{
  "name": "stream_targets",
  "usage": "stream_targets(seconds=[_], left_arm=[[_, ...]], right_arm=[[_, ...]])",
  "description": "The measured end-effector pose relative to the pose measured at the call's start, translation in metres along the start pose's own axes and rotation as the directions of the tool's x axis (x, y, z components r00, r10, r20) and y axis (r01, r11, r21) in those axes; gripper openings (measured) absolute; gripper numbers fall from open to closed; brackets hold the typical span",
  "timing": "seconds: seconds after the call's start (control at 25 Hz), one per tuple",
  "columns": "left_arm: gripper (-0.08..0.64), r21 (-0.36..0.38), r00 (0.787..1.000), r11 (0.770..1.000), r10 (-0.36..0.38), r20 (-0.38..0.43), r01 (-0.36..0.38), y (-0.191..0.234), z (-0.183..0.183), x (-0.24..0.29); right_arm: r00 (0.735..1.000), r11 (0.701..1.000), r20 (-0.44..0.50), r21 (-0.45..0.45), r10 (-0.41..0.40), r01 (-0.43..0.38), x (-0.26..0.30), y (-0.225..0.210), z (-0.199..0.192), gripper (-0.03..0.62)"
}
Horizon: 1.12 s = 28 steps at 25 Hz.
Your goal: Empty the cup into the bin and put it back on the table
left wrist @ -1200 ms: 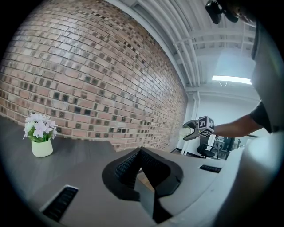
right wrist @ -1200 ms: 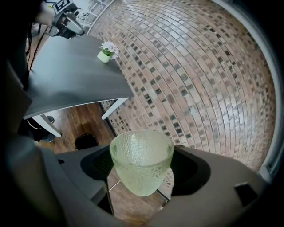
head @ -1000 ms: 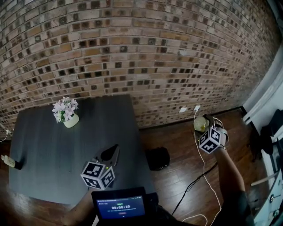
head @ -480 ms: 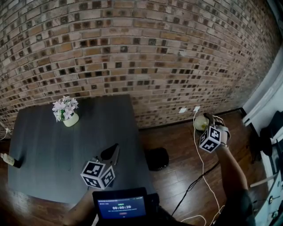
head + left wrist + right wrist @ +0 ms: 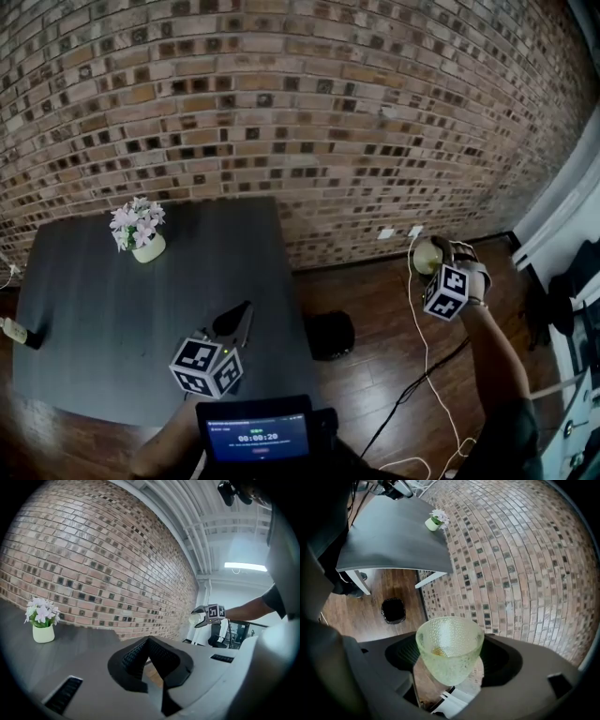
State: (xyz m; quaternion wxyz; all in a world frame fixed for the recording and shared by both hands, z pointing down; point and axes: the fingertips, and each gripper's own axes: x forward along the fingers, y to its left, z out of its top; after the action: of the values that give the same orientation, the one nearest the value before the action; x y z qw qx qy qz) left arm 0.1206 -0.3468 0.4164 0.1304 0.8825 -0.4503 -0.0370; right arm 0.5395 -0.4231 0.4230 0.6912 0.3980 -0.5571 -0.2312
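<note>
A pale green dimpled glass cup [image 5: 450, 649] sits between the jaws of my right gripper [image 5: 451, 657], which is shut on its sides. The cup's mouth faces the camera, and a small brownish bit lies at the bottom. In the head view the cup [image 5: 426, 255] and right gripper [image 5: 434, 255] hang over the wood floor near the brick wall. They are well right of the black bin [image 5: 330, 335], which also shows far below [image 5: 393, 610]. My left gripper [image 5: 234, 324] rests over the dark table [image 5: 103, 309], shut with nothing held [image 5: 149, 641].
A small pot of flowers [image 5: 140, 234] stands at the table's back left. A white cable [image 5: 424, 366] runs across the floor from wall sockets [image 5: 401, 232]. A small object [image 5: 19, 332] lies at the table's left edge. A screen device [image 5: 255, 437] sits below.
The right gripper has rolled a little with the cup and drifted slightly up and right. The left gripper has stayed where it was.
</note>
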Motion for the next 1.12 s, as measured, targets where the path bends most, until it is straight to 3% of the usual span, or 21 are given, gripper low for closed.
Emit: stream_targets(seconds=[0.6, 1.12], left_arm=[[0.005, 0.001, 1.0, 1.0, -0.014, 0.017, 0.014, -0.009, 0.003, -0.006], [0.005, 0.005, 0.999, 1.0, 0.019, 0.026, -0.019, -0.001, 0.008, -0.013]], right_arm=[[1.0, 0.989, -0.015, -0.15, -0.02, 0.018, -0.018, -0.014, 0.021, 0.388], [0.999, 0.978, -0.026, -0.207, -0.031, 0.025, -0.024, -0.014, 0.021, 0.388]])
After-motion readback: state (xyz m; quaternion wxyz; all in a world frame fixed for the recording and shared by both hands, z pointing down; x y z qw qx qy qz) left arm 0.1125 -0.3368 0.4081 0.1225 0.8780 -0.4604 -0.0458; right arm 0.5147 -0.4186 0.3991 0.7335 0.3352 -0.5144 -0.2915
